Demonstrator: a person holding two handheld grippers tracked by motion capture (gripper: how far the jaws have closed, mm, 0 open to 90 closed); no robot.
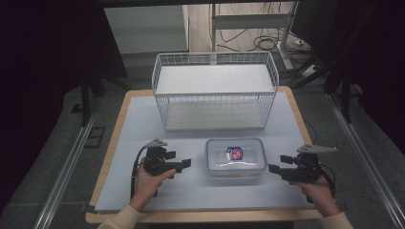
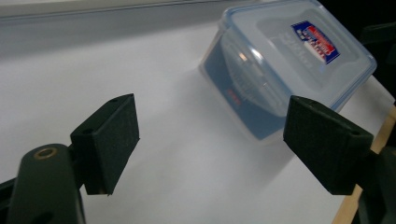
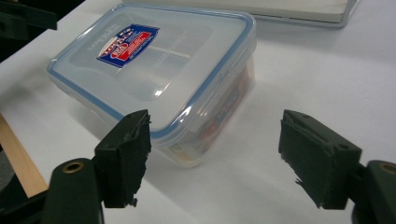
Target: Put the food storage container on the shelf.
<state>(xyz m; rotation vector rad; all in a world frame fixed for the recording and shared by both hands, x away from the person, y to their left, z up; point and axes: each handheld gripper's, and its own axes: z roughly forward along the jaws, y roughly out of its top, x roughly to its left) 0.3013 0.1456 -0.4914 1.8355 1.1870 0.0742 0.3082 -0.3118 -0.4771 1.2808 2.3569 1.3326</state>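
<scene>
The left gripper (image 1: 185, 163) is sitting at the lower left of the high view, released, nothing between its jaws. The right gripper (image 1: 273, 168) is hovering at the lower right, likewise released and empty. Between them, the lidded plastic container (image 1: 235, 158) is resting on the worktop (image 1: 143, 129), apart from both. Farther up, the white wire basket (image 1: 215, 90) is standing.

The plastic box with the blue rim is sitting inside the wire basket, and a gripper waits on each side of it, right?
Not quite. The plastic box sits on the white mat in front of the wire basket, not inside it, as the high view shows. The left gripper and right gripper do wait on each side of it, jaws open.
</scene>
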